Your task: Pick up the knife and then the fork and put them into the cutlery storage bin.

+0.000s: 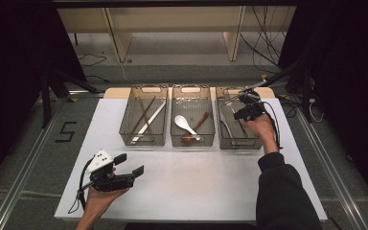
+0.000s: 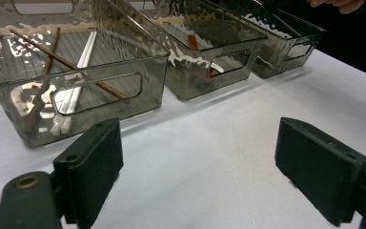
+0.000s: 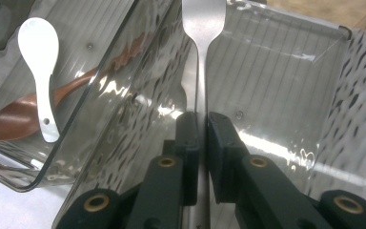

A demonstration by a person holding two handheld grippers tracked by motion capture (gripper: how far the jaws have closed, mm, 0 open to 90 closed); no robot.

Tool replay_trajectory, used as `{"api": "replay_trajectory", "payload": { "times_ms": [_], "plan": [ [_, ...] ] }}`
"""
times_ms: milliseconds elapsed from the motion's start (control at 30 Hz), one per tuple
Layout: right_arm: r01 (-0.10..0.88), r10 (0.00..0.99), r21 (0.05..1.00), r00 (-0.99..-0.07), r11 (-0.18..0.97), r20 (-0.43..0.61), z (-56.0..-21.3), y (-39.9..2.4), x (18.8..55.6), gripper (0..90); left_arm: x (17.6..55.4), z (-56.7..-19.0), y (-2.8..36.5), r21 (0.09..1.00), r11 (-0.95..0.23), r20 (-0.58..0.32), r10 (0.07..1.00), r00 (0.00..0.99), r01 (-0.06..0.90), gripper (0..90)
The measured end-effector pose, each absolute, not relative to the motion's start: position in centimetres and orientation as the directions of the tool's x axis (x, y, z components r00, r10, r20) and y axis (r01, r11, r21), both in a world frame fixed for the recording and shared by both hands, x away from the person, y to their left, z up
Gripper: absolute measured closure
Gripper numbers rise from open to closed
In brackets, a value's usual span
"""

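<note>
Left tongs [image 1: 130, 164] lie nearest the camera, held low over the white desk [image 1: 196, 187], jaws spread wide, nothing between them. Ahead of them, in the left gripper view, sits the chopstick bin [image 2: 76, 71] holding brown chopsticks [image 2: 66, 64] and white chopsticks [image 2: 74, 93].

Right tongs [image 3: 201, 119] are pinched nearly closed on the slim handle of a metal fork [image 3: 202, 28]. The fork points straight ahead of the jaws, its head hanging above the floor of the right-hand bin [image 3: 286, 71]. To the left of these tongs, across the bin wall, is the middle bin [image 3: 9, 183] with a white ceramic spoon [image 3: 38, 62] lying over a brown wooden spoon [image 3: 24, 112].

Judged step: lowering the fork into the right-hand bin. From the high view, other metal cutlery [image 1: 227, 127] appears to lie below the right tongs; exact pieces cannot be made out.

Notes for doing it well:
- Grip is thin and on a smooth handle; keep the squeeze steady, avoid twisting.
- Bring the fork head down near the bin floor before loosening.
- Keep it parallel to the bin's long walls, clear of the wall to the left.
- Open only slightly, then lift straight out.
</note>
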State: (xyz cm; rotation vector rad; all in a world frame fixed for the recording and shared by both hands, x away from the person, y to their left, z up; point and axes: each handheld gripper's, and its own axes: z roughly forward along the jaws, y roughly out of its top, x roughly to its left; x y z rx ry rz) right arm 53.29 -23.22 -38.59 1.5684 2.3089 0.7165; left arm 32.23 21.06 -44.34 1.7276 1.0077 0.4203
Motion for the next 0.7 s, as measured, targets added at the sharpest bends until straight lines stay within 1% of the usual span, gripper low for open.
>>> {"api": "replay_trajectory", "payload": {
  "times_ms": [700],
  "plan": [
    [0.806, 0.922, 0.510, -0.382, 0.299, 0.063, -39.9, -22.8, 53.5, 83.9, 32.2, -44.3, 21.1, 0.901, -0.101, -0.186, 0.790, 0.585, 0.422, 16.0]
  ]
}}
